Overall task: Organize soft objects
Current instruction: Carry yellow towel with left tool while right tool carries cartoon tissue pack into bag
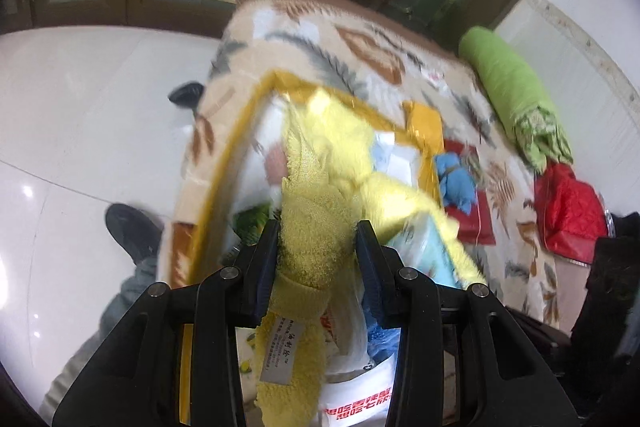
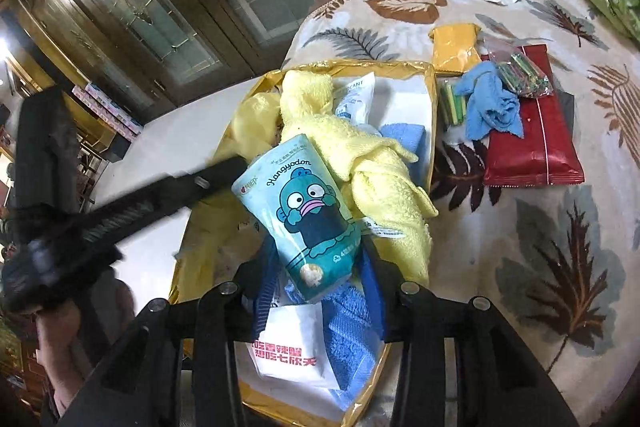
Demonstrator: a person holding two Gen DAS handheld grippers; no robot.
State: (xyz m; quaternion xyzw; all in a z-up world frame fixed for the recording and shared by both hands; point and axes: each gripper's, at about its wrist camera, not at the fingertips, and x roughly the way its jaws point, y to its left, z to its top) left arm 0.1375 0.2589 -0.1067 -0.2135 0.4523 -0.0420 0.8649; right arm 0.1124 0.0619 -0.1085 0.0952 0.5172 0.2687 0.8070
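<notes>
A yellow towel point(image 1: 320, 187) hangs crumpled over an open yellow bag point(image 1: 224, 179) on a leaf-patterned blanket. My left gripper point(image 1: 316, 239) is shut on one bunched end of it, and the towel's label dangles below the fingers. In the right wrist view the same towel point(image 2: 360, 155) sprawls across the bag point(image 2: 360, 67). A teal cartoon tissue pack point(image 2: 304, 211) lies on a blue towel point(image 2: 352, 327) inside the bag. Its lower end sits between the fingers of my right gripper point(image 2: 322, 263), which stands open, its pads not pressing the pack.
Right of the bag lie a blue cloth point(image 2: 488, 107), a red packet point(image 2: 528, 147), a yellow pouch point(image 2: 454, 47) and green rolls point(image 2: 452, 103). A green pillow point(image 1: 516, 95) and a red bag point(image 1: 568, 211) sit further right. White floor point(image 1: 80, 107) and a shoe point(image 1: 128, 227) are left.
</notes>
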